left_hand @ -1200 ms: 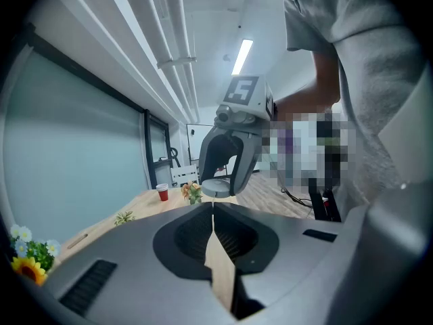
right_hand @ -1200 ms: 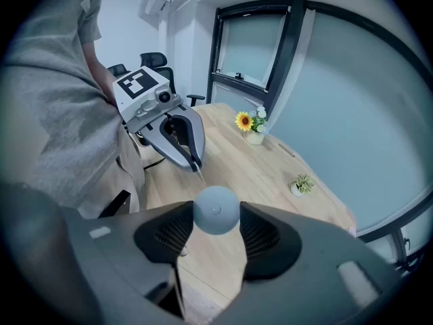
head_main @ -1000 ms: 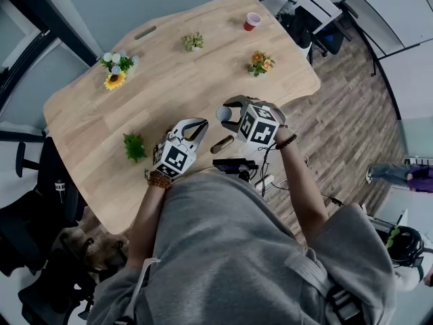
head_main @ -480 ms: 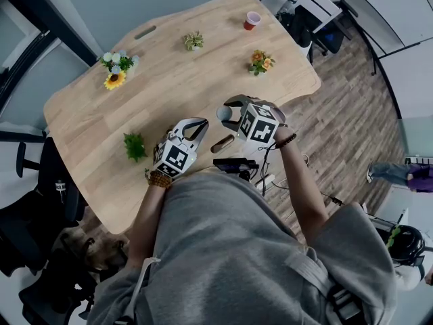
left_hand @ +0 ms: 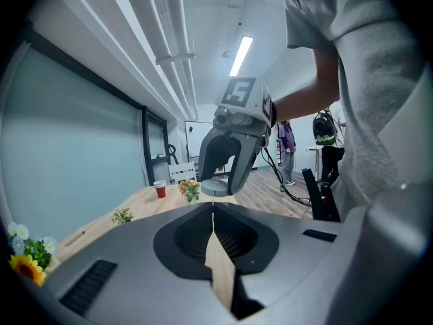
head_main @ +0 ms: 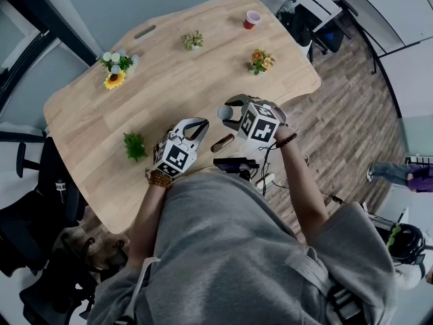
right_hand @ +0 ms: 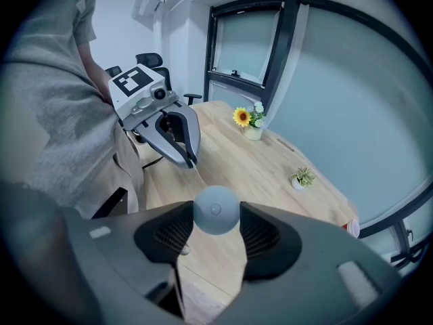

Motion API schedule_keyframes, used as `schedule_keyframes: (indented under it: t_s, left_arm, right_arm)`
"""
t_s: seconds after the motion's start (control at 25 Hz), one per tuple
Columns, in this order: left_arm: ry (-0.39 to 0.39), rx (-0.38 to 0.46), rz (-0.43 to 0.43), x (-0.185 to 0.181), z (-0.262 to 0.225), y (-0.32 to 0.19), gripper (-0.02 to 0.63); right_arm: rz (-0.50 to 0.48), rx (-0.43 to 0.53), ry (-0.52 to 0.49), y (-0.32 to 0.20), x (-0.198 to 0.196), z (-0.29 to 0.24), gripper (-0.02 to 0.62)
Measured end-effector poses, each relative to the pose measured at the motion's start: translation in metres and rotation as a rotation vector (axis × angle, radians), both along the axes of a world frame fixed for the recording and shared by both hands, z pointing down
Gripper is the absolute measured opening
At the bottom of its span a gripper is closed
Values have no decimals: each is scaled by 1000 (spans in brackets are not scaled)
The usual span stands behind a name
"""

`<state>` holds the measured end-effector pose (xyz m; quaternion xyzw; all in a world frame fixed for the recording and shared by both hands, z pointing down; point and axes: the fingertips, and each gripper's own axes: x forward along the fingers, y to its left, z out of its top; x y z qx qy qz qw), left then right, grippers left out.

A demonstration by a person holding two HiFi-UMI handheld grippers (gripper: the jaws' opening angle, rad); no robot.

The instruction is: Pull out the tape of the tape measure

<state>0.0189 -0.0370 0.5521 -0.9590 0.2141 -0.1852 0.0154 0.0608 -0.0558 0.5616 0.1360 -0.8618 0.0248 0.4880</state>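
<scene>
Your right tongs [head_main: 229,108] grip the round grey tape measure [right_hand: 216,210], held above the table [head_main: 169,80] near its front edge. Your left tongs [left_hand: 213,207] are closed just beside it, pinching the thin tape [left_hand: 213,200].

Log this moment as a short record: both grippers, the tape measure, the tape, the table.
left gripper: jaws together, apparently pinching the tape's end
right gripper: jaws clamped on the tape measure
tape measure: round, pale grey-blue, held off the table
tape: only a short thin stretch shows between the case and the left jaws
table: wooden; sunflowers, red cup and small plants stand away from both grippers
task: tape hardly pulled out
</scene>
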Motion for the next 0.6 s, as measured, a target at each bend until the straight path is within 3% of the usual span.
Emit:
schedule_keyframes:
  t_s: [0.6]
  left_arm:
    - [6, -19, -30, -10, 4, -6, 12]
  right_arm:
    - [33, 15, 69, -10, 26, 6, 224]
